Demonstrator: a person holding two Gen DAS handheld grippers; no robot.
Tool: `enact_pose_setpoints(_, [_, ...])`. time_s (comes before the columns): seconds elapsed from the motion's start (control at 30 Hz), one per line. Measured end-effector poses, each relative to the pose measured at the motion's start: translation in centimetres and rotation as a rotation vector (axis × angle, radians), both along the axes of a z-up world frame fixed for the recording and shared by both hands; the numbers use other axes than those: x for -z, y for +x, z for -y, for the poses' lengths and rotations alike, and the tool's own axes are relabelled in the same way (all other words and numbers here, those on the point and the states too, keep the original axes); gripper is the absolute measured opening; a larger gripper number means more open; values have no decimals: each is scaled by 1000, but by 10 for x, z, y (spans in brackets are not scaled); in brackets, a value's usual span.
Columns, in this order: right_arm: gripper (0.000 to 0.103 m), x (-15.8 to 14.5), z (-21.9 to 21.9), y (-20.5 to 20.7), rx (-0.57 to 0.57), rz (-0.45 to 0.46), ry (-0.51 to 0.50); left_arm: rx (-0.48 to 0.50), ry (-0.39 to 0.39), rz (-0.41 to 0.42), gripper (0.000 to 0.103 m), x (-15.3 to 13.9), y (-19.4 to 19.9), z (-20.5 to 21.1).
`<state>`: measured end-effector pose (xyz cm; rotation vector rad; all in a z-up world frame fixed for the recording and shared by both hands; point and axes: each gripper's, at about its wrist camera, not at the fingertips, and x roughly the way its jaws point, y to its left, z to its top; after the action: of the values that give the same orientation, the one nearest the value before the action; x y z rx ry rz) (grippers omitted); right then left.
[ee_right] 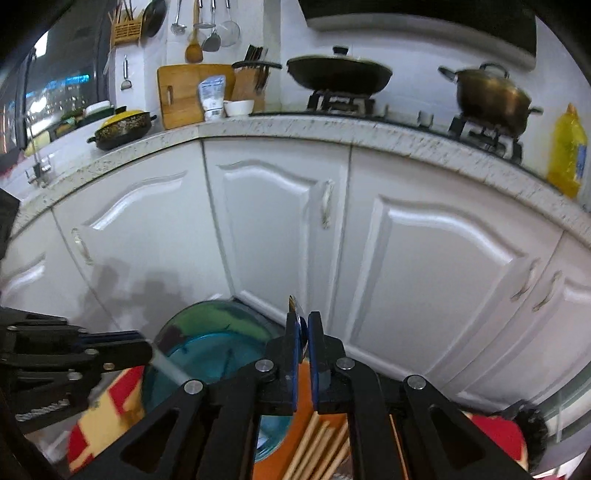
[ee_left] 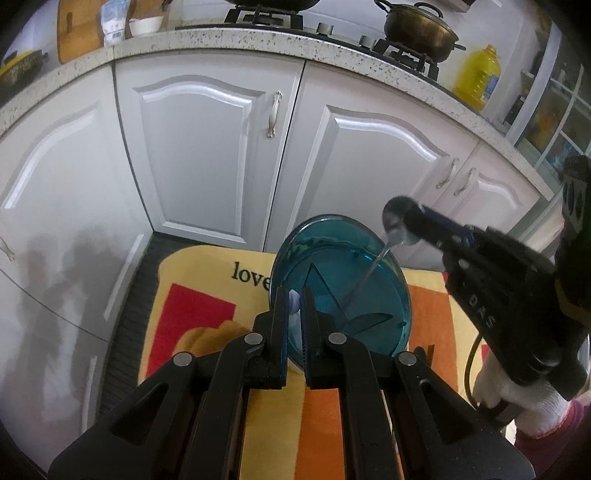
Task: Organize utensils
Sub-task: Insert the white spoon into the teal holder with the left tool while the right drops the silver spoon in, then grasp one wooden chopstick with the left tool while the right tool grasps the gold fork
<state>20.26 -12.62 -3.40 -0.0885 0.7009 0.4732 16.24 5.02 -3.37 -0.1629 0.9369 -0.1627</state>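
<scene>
My left gripper [ee_left: 294, 301] is shut on the near rim of a blue glass plate [ee_left: 343, 273], which it holds tilted above a yellow, orange and red mat [ee_left: 207, 280]. From the right, my right gripper [ee_left: 408, 229] comes in over the plate's far rim, shut on a metal spoon [ee_left: 395, 216]. The spoon's bowl points up and its handle slants down across the plate. In the right wrist view the right gripper [ee_right: 303, 325] pinches the spoon [ee_right: 294, 306] edge-on, and the left gripper [ee_right: 146, 349] holds the plate [ee_right: 214, 343] at the lower left.
Several wooden chopsticks [ee_right: 321, 446] lie on the mat under the right gripper. White cabinet doors [ee_left: 207, 147] stand close behind. On the speckled counter [ee_right: 280, 127] are a wok [ee_right: 340, 75], a pot [ee_left: 419, 31] and a yellow oil bottle [ee_left: 476, 75]. A white-gloved hand [ee_left: 517, 402] holds the right gripper.
</scene>
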Motion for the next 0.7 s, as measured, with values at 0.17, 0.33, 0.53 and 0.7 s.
enact_pose_setpoints(0.17, [28,3,13,3,4,-94,107,-13,-10,-7,9,1,-1,-1])
enact_pose_setpoints(0.33, [39,-4,31,-8,33,-105,161,-33,-48,-9,32,0,-9,-11])
enact_pose_setpoints(0.53, [39,-13,55,-27,74,-108,202,-54,-57,28,40,-12,-29,-18])
enact_pose_setpoints(0.7, [40,-11,65,-49,108,-108,167,-61,-47,56,49,-20,-46,-11])
